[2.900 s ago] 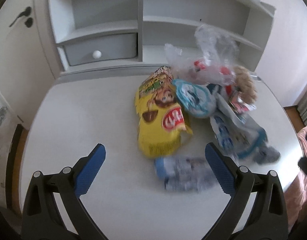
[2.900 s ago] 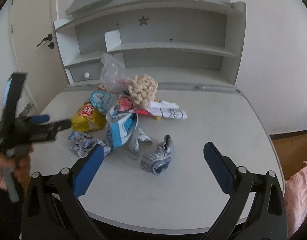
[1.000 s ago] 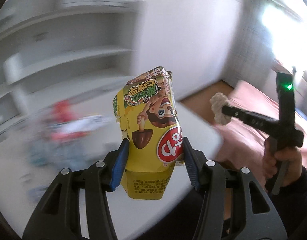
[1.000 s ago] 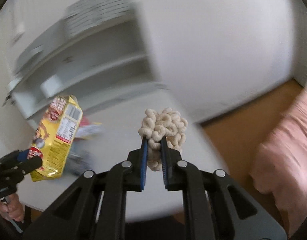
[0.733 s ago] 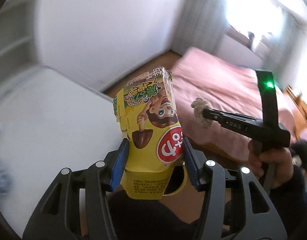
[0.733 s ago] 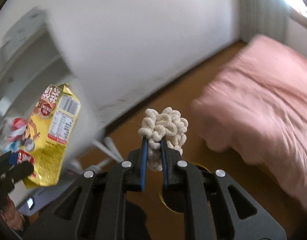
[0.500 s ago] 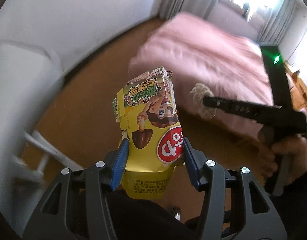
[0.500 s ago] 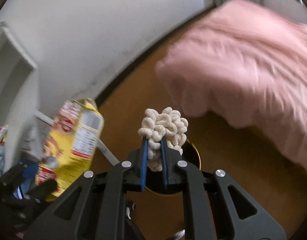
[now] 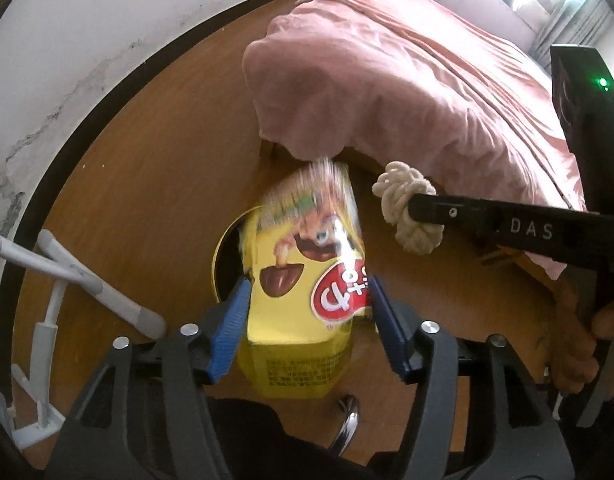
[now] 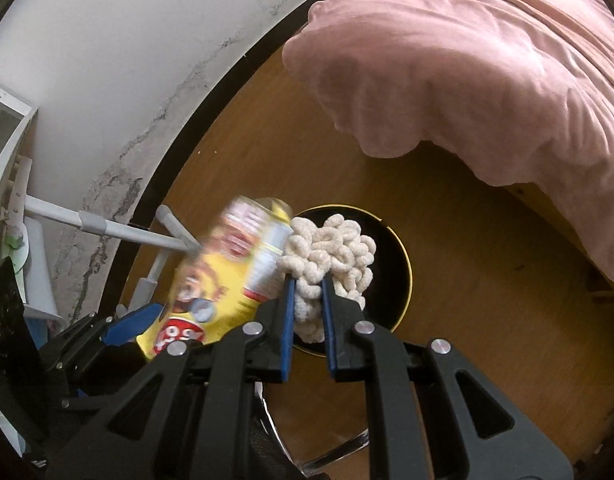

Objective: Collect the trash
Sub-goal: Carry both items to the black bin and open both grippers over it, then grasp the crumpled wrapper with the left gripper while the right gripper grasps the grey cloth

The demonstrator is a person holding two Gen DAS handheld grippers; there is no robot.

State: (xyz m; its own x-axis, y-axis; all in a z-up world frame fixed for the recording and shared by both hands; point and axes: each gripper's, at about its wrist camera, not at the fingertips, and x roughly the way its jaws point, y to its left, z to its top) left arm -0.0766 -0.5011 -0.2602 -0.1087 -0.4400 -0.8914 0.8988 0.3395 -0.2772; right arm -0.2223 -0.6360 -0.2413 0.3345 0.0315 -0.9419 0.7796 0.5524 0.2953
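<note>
Above the bin, left gripper has released the yellow box.

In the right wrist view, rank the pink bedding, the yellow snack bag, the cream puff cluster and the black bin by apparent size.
1. Pink bedding
2. Black bin, though partly hidden
3. Yellow snack bag, blurred
4. Cream puff cluster

The bag and cluster sit nearer the camera, so true sizes are unsure.

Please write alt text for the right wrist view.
The right gripper holds a cream knotted rope bundle above a round black bin on a wooden floor. Beside it, the left gripper has a blurred yellow snack box.
</note>
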